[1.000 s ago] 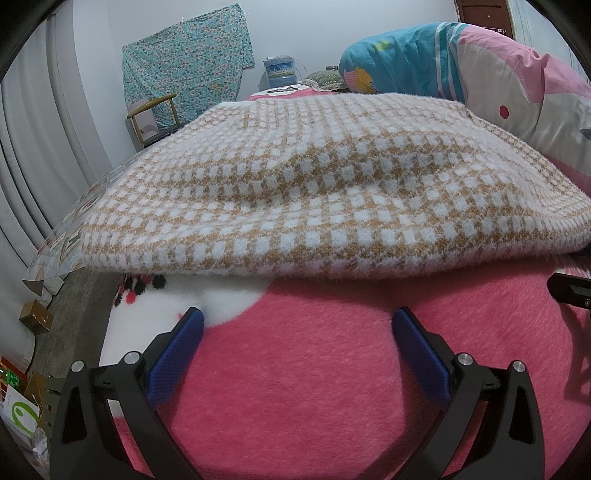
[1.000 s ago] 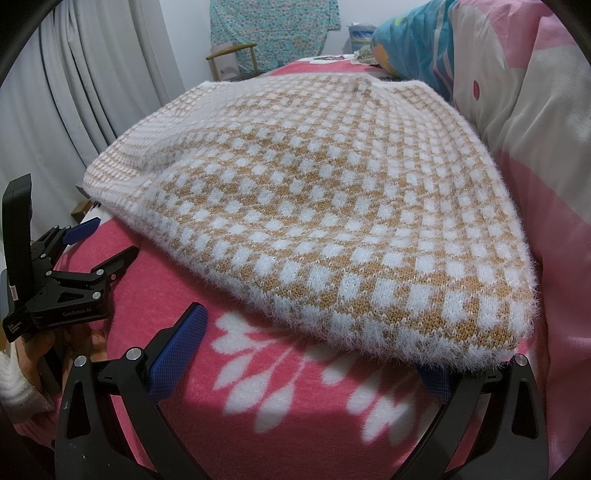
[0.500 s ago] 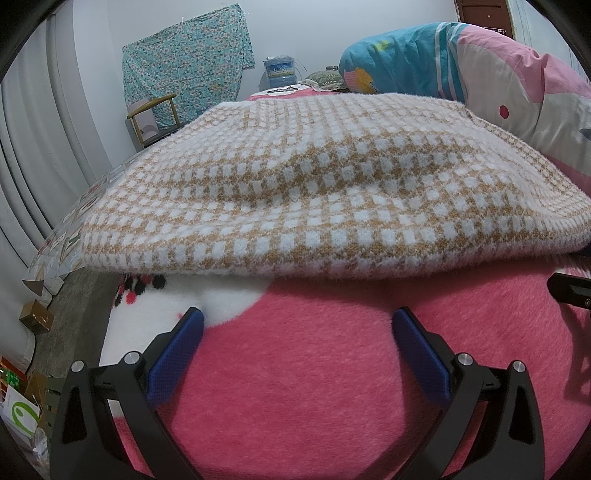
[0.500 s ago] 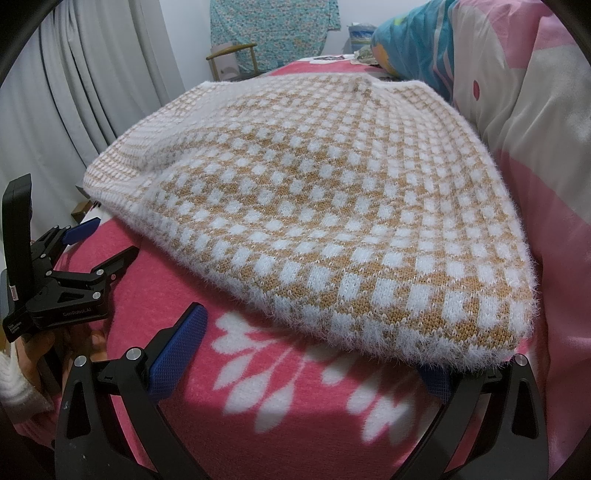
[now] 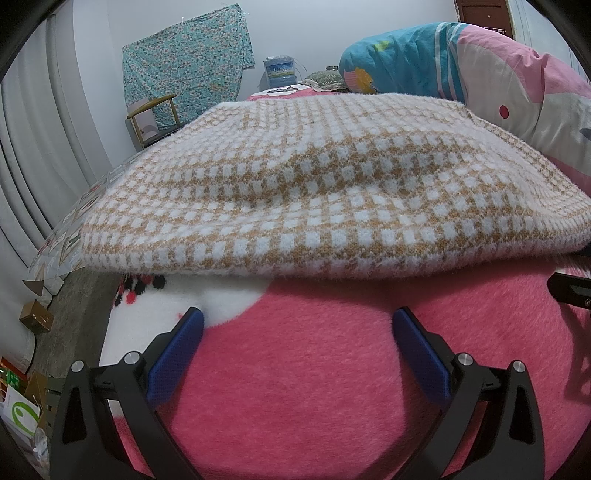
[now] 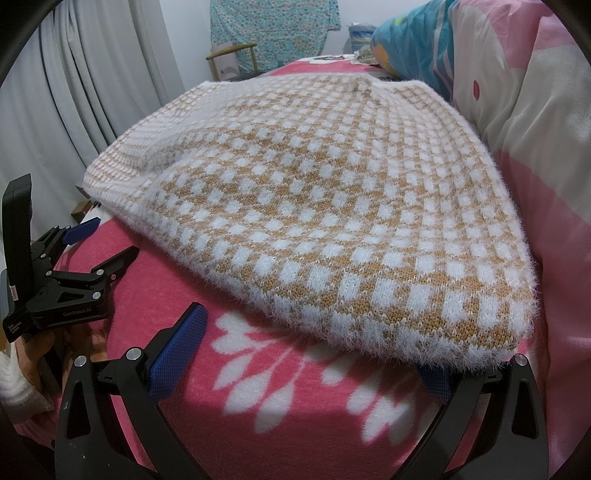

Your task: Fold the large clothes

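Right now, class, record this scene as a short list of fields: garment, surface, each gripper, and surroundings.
garment: checked sweater, lying on the bed
surface: pink blanket
left gripper: open, short of the sweater's edge
right gripper: open, one finger under the sweater's corner
surroundings: pillow, chair, curtain

White wall [image 5: 314,33], teal floral cloth [image 5: 184,55] hung at 11 o'clock, wooden chair [image 5: 153,114] below it. Grey curtains [image 6: 92,74] at 9. Grey floor [image 5: 70,314] with cardboard box [image 5: 35,316] at 8. Bed with pink blanket [image 5: 314,369]; water jug [image 5: 279,70] at 12.
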A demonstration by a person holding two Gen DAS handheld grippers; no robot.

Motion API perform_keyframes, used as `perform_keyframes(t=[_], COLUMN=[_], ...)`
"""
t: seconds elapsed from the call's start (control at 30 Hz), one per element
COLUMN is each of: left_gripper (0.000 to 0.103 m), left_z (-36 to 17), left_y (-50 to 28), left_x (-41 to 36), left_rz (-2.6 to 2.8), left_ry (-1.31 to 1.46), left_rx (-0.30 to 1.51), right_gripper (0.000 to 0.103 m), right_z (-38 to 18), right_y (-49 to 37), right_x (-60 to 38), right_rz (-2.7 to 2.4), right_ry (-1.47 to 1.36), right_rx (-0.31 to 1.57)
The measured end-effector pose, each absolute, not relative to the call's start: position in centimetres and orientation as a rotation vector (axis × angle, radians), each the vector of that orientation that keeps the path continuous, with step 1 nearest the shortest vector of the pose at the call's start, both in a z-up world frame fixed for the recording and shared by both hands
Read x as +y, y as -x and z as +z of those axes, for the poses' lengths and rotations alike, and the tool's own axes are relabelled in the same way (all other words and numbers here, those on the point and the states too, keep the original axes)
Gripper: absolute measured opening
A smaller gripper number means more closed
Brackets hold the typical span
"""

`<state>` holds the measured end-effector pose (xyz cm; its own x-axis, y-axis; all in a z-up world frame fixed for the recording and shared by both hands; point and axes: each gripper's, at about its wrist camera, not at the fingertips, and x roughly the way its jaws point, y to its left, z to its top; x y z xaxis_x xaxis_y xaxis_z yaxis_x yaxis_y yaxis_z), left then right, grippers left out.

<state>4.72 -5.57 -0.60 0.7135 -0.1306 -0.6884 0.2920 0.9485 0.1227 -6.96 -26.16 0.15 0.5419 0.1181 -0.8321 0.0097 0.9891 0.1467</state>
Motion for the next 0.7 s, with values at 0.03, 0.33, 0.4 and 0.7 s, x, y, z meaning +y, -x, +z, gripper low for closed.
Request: perform_keyframes(t=[0.03, 0.33, 0.4, 0.7], left_gripper=[0.100, 0.100, 0.100, 0.100], left_z=[-0.60, -0.59, -0.59, -0.58], left_y=[-4.73, -4.73, -4.71, -4.69], left_x=[-5.52, -5.45, -5.57, -5.57], left_rz=[-0.236, -0.236, -0.236, -0.236], left_ry=[-0.230, -0.231, -0.231, -0.231], left_rx=[0.741, 0.741, 0.741, 0.741], right_gripper=[0.096, 0.097, 0.096, 0.097], right_z=[0.15, 0.14, 0.15, 0.15], right_y=[6.93, 7.00, 6.95, 6.95], right_x=[-26.17, -26.16, -26.17, -26.17], right_rz=[0.065, 0.065, 0.065, 0.065], right_ry=[-0.140, -0.140, -0.140, -0.140], right_rx=[0.997, 0.997, 0.997, 0.997])
